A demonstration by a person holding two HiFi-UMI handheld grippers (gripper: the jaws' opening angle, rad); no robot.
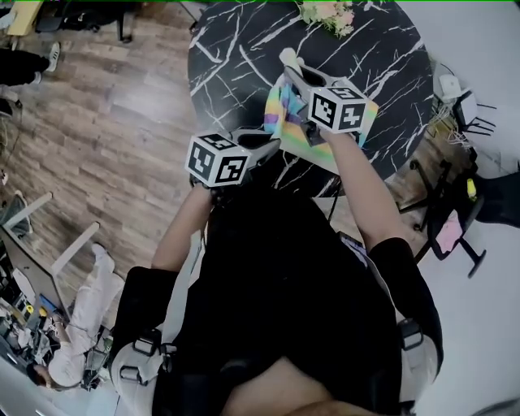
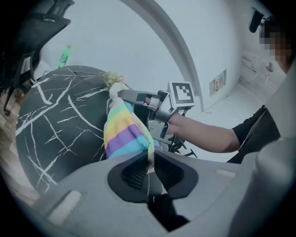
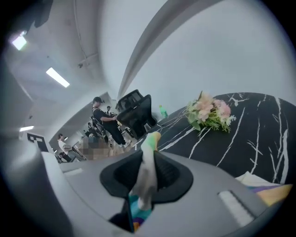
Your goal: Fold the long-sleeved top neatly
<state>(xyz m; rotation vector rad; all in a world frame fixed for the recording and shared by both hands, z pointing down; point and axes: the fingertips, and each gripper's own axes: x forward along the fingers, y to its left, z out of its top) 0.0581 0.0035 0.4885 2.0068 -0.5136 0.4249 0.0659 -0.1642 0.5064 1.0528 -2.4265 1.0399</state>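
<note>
The long-sleeved top [image 1: 284, 114], striped in pastel rainbow bands, hangs lifted above the black marble table [image 1: 236, 49], held up between both grippers. My left gripper [image 1: 272, 142] is shut on one edge of it; in the left gripper view the cloth [image 2: 122, 132] runs down into the closed pads of that gripper [image 2: 150, 159]. Farther over the table, my right gripper [image 1: 286, 58] pinches another edge. In the right gripper view a thin strip of fabric [image 3: 150, 143] stands clamped in its jaws [image 3: 147, 169]. More of the top [image 3: 263, 190] shows at lower right.
A pink flower bunch [image 1: 329, 15] lies at the table's far edge [image 3: 210, 111]. A green bottle [image 2: 64, 55] stands at the table's far side. Chairs [image 1: 455, 219] stand right of the table. People [image 3: 99, 120] and an office chair [image 3: 136, 111] are in the background.
</note>
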